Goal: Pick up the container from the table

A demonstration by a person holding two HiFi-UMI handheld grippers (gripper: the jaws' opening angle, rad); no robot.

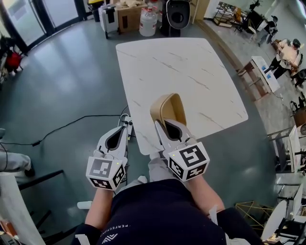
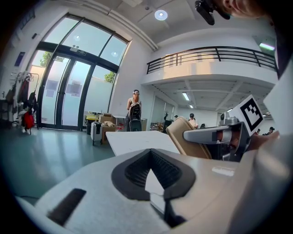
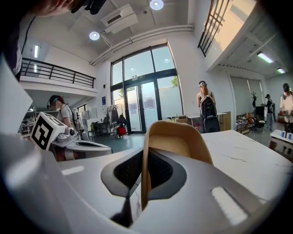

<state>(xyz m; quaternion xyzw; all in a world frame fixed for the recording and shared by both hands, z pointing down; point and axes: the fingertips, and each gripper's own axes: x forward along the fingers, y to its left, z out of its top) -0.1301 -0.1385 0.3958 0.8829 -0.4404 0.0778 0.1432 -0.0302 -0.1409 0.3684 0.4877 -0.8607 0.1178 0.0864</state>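
Note:
A tan, open-topped container [image 1: 168,108] hangs tilted over the near edge of the white marble table [image 1: 181,72]. My right gripper [image 1: 165,125] is shut on its near wall. In the right gripper view the thin tan wall [image 3: 176,141] runs between the dark pads of the right gripper [image 3: 144,183]. My left gripper [image 1: 125,127] is off the table's near left corner, shut with nothing in it. In the left gripper view its jaws [image 2: 153,178] meet, and the container [image 2: 183,139] and right gripper [image 2: 201,135] show to the right.
The tabletop carries nothing else. Beyond its far end stand a water jug [image 1: 148,21], a cardboard box [image 1: 129,16] and a black seat [image 1: 178,14]. A cable [image 1: 71,127] lies on the grey floor to the left. A person with a backpack [image 3: 208,109] stands far off.

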